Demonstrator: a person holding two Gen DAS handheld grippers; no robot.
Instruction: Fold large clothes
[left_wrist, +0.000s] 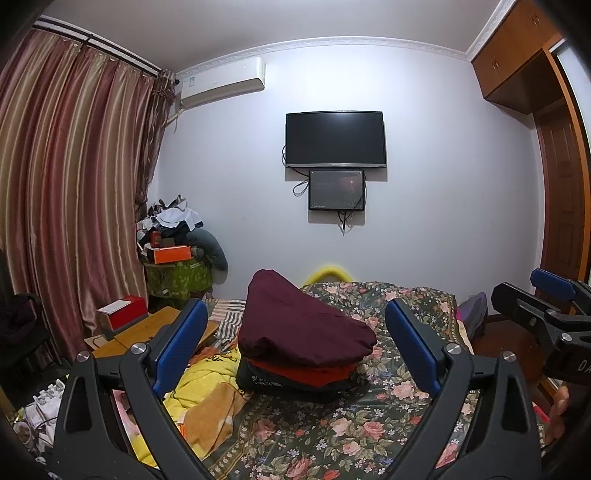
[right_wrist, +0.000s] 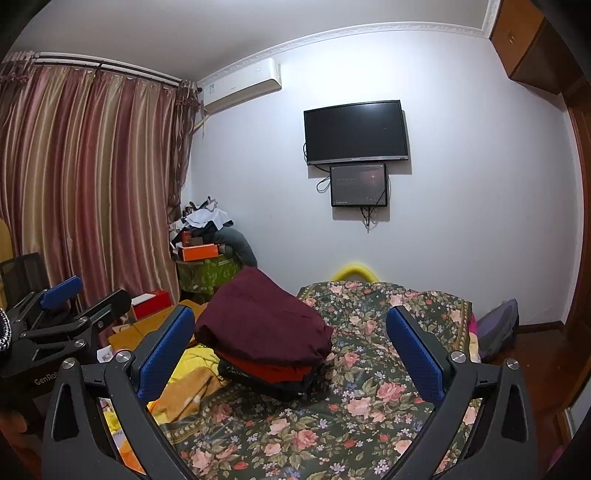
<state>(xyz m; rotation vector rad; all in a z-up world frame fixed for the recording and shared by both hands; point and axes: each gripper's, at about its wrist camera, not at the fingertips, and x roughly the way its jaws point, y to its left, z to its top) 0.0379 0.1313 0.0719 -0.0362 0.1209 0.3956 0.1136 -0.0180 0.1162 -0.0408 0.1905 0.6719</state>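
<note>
From where I sit, the bed (left_wrist: 369, 424) fills the lower part of both views, covered by a dark floral bedspread (right_wrist: 332, 424) with bare cloth in front of me. On it, toward the far left, sits the stack of folded clothes (left_wrist: 303, 347): a maroon garment (right_wrist: 262, 321) domed on top, a red piece under it and a dark one at the bottom. The stack looks folded already, so I judge that either another garment comes next or this pile needs tidying. Beside the stack on the left lies a rumpled yellow and orange blanket (left_wrist: 207, 398), touching or nearly touching its base.

My left claw (left_wrist: 295, 350) is spread wide and holds nothing; the stack shows between its blue pads from a distance, with no contact. My right claw (right_wrist: 291, 354) is equally wide and empty, hovering over the bedspread. Each appears at the edge of the other's view, level and close together.

The risks I see: the maroon top is puffed and leans toward the far left, so a nudge from either claw could slide it off onto the blanket. Pinching the blanket along with a garment would drag the pile. With both claws this near each other, a careless sweep could knock them together.
</note>
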